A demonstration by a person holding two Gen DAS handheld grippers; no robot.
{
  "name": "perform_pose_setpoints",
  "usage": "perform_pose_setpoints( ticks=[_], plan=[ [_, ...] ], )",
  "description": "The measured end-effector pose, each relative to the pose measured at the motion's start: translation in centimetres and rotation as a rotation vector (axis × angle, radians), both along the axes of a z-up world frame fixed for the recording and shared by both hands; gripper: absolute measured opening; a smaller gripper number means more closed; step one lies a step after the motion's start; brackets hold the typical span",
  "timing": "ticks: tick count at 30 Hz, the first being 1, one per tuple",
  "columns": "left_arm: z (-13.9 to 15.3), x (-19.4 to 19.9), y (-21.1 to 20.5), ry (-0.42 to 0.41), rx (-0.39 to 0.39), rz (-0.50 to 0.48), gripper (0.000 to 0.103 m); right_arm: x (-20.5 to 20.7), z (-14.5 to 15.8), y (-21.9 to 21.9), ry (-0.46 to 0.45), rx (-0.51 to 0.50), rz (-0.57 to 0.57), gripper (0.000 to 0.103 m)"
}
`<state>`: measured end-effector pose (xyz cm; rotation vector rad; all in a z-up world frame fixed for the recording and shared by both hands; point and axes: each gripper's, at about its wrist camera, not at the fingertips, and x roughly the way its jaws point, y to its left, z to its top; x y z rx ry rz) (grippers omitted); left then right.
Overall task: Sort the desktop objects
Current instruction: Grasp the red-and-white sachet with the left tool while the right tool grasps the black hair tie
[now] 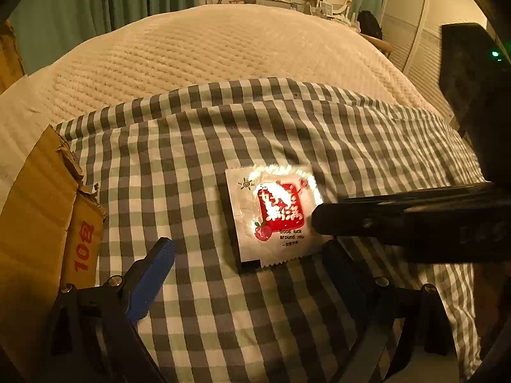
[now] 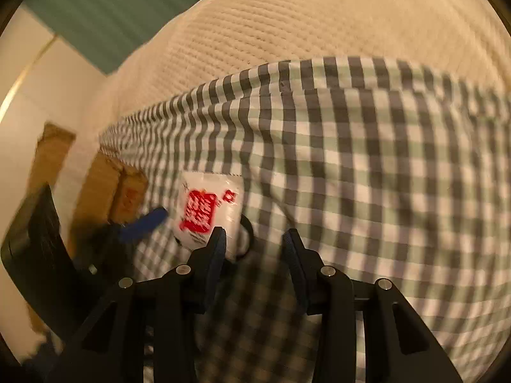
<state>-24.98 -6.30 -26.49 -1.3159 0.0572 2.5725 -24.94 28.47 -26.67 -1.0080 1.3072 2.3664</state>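
Note:
A white sachet (image 1: 271,214) with a red label and an apple print lies flat on the grey checked cloth (image 1: 223,134), with a dark flat thing partly under it. My left gripper (image 1: 252,255) is open, its blue fingers on either side of the sachet's near edge. The right gripper's black finger (image 1: 367,221) reaches in from the right over the sachet's right edge. In the right wrist view the sachet (image 2: 207,214) lies just ahead and left of my open right gripper (image 2: 255,242), whose left finger (image 2: 217,242) overlaps its corner. That view is blurred.
A torn cardboard box (image 1: 41,223) with red print stands at the left, also in the right wrist view (image 2: 105,188). A cream knitted blanket (image 1: 207,51) covers the bed beyond the cloth. Green curtains, a mirror and a closet are far behind.

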Motion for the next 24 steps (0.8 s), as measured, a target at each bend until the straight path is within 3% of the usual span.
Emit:
perform_pose_setpoints(
  ticks=[2,4,9,16,18,19,20,22,24],
  plan=[
    [-0.1,0.1,0.1,-0.003,-0.002,-0.001,0.096,-0.7,0.0,-0.2,-0.037,0.030,0.021,0.027],
    [0.0,0.3,-0.1,-0.006,-0.003,-0.001,0.096,-0.6,0.1,-0.1,-0.039,0.042,0.017,0.002],
    [0.4,0.9,-0.3,-0.007,-0.002,0.006,0.096,0.8,0.4,-0.9,-0.057,0.107,0.034,0.002],
    [0.5,-1.0,-0.1,-0.058,0.124,0.104,0.100,4.7,2.6,-0.1,-0.104,0.263,0.063,0.002],
    [0.1,-1.9,0.3,-0.070,0.103,0.129,0.100,5.6,2.8,-0.1,-0.118,0.292,0.064,0.002],
    [0.1,-2.1,0.6,-0.066,0.079,0.130,0.094,6.0,2.7,0.0,-0.126,0.288,0.065,0.002],
    [0.1,-2.1,1.1,-0.054,0.030,0.133,0.077,6.6,2.6,0.0,-0.132,0.284,0.061,0.002],
    [0.3,-2.0,1.6,-0.045,-0.019,0.121,0.063,7.6,2.4,0.2,-0.144,0.276,0.061,0.002],
    [0.5,-1.8,1.4,-0.054,-0.001,0.126,0.053,7.7,2.6,0.2,-0.152,0.287,0.064,0.002]
  ],
)
